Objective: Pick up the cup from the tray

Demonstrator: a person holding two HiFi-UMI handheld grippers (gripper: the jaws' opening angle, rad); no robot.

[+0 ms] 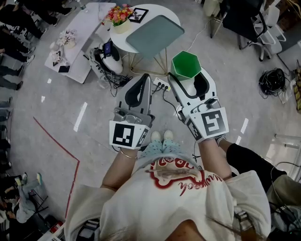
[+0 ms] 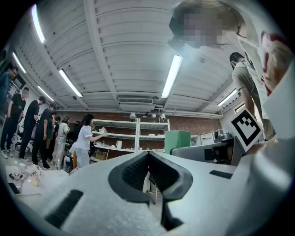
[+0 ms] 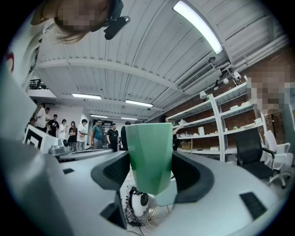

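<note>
A green faceted cup (image 1: 186,63) stands upright between the jaws of my right gripper (image 1: 188,71), lifted clear of the grey-green tray (image 1: 155,35) on the round white table. In the right gripper view the cup (image 3: 150,152) fills the gap of the right gripper (image 3: 150,171), and both pads press its sides. My left gripper (image 1: 142,81) is held beside it at the same height, jaws together and holding nothing. In its own view the left gripper (image 2: 148,156) has its tips meeting. The cup (image 2: 177,139) shows there at the right.
The round white table (image 1: 171,13) carries a bunch of flowers (image 1: 120,14) and a framed picture. A power strip and cables (image 1: 160,85) lie on the floor below the grippers. A long white bench (image 1: 80,33) stands at the left, office chairs (image 1: 249,23) at the upper right, people along the left edge.
</note>
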